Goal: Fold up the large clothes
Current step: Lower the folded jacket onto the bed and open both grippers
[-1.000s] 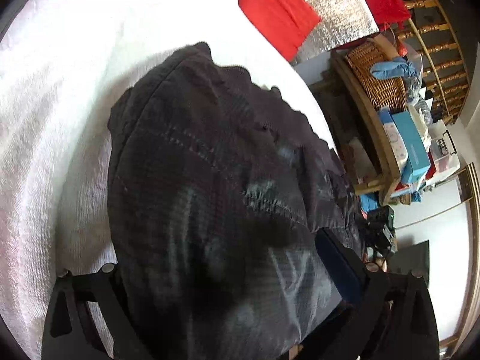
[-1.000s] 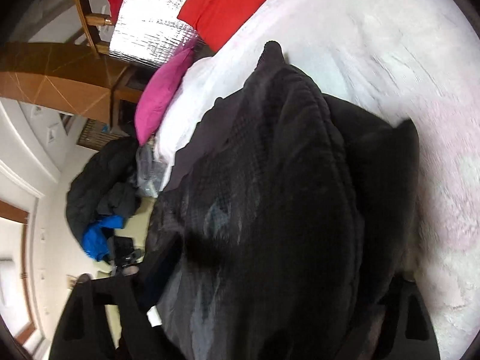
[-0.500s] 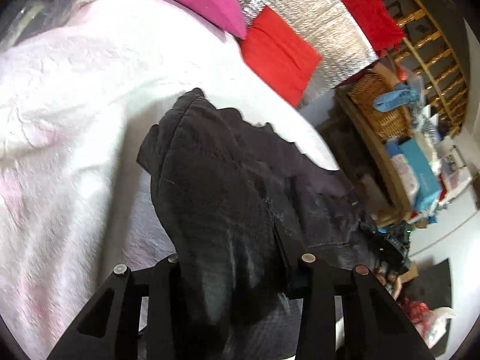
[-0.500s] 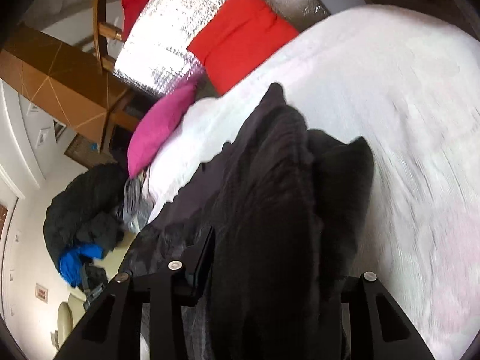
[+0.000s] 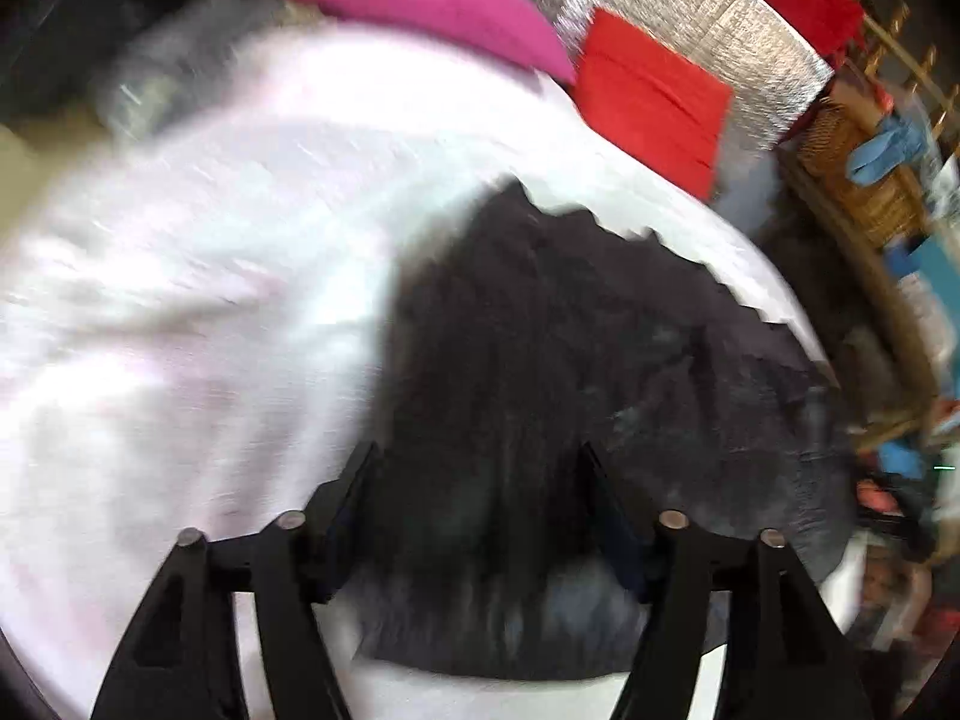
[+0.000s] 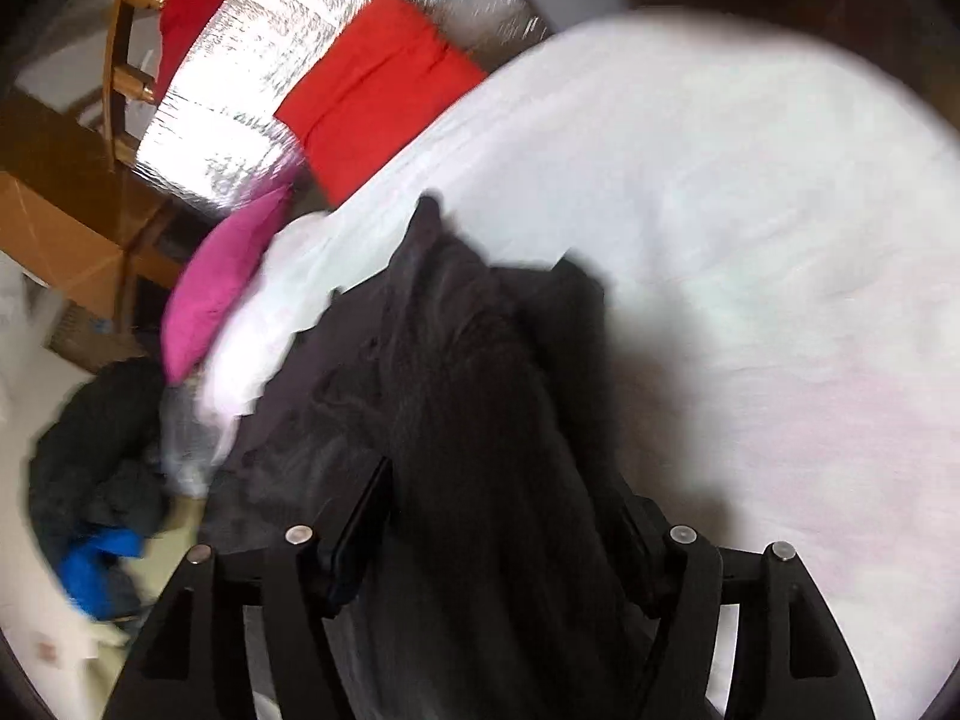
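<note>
A large dark garment [image 5: 570, 330] lies bunched on the white bed cover [image 5: 210, 240]. Its near end runs between the black fingers of my left gripper [image 5: 474, 468], whose jaws are opening; the pads stand off the cloth. In the right wrist view the same garment [image 6: 456, 360] stretches away as a long dark ridge. It fills the gap of my right gripper [image 6: 504, 480], whose jaws are also opening and not pinching it. Both views are blurred by motion.
A pink pillow [image 5: 432, 0] and a red cushion [image 5: 654, 102] lie at the head of the bed against silver foil padding [image 5: 690, 12]. A wicker basket [image 5: 852, 150] sits on cluttered shelves to the right. Dark and blue clothes [image 6: 90, 480] are heaped on the floor, left.
Both grippers pinched the garment half a second ago and now stand wider apart. Both have lifted and tipped up, so more of the bed and pillows shows.
</note>
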The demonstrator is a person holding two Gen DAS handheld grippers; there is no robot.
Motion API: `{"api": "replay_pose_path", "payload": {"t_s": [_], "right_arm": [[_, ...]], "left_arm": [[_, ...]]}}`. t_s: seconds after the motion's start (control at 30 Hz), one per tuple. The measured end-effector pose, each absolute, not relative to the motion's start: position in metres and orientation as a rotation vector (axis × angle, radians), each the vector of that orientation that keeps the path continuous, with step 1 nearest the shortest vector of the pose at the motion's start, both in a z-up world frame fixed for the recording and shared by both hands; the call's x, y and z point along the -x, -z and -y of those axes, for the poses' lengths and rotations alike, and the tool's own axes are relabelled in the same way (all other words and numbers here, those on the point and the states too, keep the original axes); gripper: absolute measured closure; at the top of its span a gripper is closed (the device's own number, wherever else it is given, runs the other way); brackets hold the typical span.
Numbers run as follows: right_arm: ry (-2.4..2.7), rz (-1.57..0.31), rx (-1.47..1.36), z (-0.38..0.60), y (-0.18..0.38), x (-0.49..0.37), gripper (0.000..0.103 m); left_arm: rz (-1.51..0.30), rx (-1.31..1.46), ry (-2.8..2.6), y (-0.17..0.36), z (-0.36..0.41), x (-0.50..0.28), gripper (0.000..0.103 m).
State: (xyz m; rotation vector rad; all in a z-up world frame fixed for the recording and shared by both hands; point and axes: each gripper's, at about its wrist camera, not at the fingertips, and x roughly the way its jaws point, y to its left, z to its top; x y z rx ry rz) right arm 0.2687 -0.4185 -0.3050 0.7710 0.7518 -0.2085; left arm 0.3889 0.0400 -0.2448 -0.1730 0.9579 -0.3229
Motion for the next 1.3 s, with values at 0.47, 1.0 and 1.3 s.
{"api": "replay_pose_path", "payload": {"t_s": [0.47, 1.0, 1.3], "right_arm": [[0.099, -0.568, -0.490, 0.320, 0.259, -0.220, 0.032], [0.099, -0.740, -0.444, 0.307, 0.285, -0.252, 0.033], [0.272, -0.806, -0.495, 0.332, 0.302, -0.272, 0.034]], "left_arm": [[-0.657, -0.147, 0.158, 0.213, 0.018, -0.297, 0.017], [-0.743, -0.220, 0.157, 0.240, 0.059, -0.310, 0.017], [-0.752, -0.254, 0.157, 0.247, 0.064, -0.315, 0.017]]}}
